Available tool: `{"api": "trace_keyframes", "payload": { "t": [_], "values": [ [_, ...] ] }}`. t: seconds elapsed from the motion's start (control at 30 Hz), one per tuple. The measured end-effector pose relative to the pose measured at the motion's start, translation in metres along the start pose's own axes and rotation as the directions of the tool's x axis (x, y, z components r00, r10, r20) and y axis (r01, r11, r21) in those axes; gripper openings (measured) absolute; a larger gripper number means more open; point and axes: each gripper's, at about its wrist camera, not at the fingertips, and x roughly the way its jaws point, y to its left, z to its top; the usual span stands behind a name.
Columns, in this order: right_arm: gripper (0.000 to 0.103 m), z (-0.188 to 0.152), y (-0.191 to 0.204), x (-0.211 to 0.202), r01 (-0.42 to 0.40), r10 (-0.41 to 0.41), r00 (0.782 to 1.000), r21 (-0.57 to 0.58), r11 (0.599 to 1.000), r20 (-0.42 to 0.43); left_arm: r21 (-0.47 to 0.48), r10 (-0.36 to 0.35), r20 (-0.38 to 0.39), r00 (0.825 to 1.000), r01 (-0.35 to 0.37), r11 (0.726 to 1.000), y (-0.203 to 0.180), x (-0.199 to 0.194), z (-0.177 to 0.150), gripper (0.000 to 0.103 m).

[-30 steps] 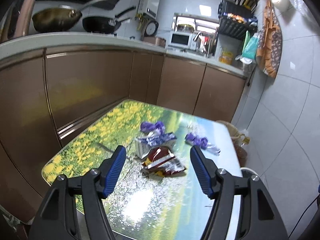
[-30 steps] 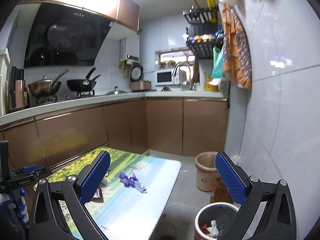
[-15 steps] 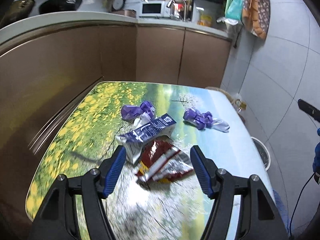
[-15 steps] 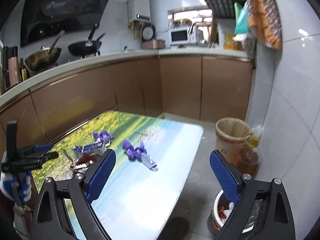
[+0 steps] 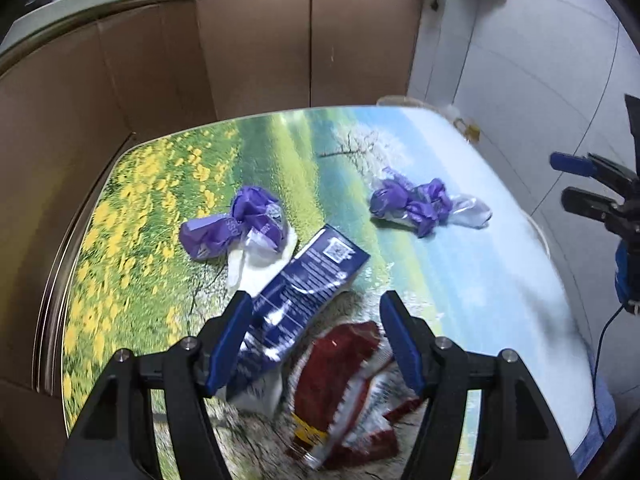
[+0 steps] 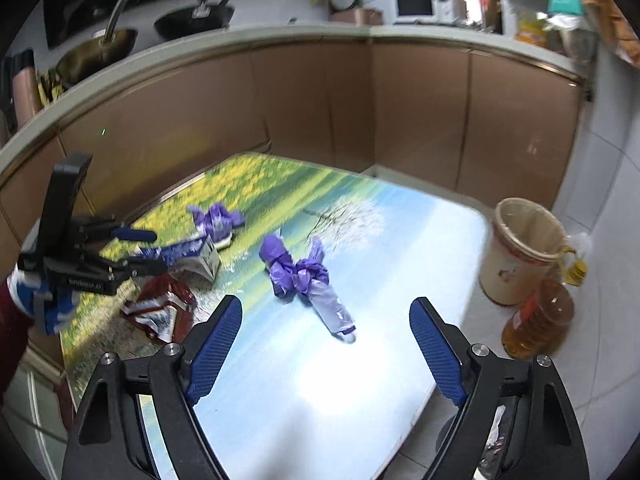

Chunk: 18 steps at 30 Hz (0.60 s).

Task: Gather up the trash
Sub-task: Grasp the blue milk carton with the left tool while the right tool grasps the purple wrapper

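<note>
**Both grippers closing in on the table litter**

The left gripper (image 5: 316, 320) is hanging over the blue carton (image 5: 304, 288) and the red wrapper (image 5: 344, 384), fingers standing wide, nothing pinched between them. The carton is lying flat on the table (image 5: 500, 288), its long axis running diagonally from the near left to the far right in the left view, one end right beside the left finger. The red wrapper is sitting crumpled just below it, no clear axis to speak of.

Over on the other side, the right gripper (image 6: 326, 332) is narrowing its jaws while aiming at the purple bag (image 6: 298, 272), which is stretching away from the bin (image 6: 520, 248) with its pale tail pointing toward the camera; nothing is between the pads yet.

To do this well, each gripper should be squaring its fingers across the short width of its piece, settling low, then squeezing. A second purple wad (image 5: 236, 226) is waiting further back.
</note>
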Motion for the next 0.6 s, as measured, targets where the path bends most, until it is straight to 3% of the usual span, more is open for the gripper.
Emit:
{"api": "trace_keyframes", "payload": {
  "t": [0.23, 0.47, 0.6],
  "values": [
    [0.078, 0.004, -0.012, 0.061, -0.042, 0.037, 0.992, -0.04, 0.998, -0.124, 0.081, -0.004, -0.067, 0.998, 0.01, 0.997, 0.0, 0.025, 0.01, 0.064],
    [0.066, 0.006, -0.019, 0.101, -0.08, 0.069, 0.978, -0.05, 0.996, -0.196, 0.124, -0.019, -0.106, 0.994, 0.033, 0.992, -0.004, 0.039, 0.012, 0.045],
    [0.06, 0.006, -0.012, 0.117, -0.102, 0.084, 0.971, -0.071, 0.992, -0.222, 0.125, -0.033, -0.111, 0.993, 0.046, 0.991, -0.004, 0.042, 0.012, 0.044]
  ]
}}
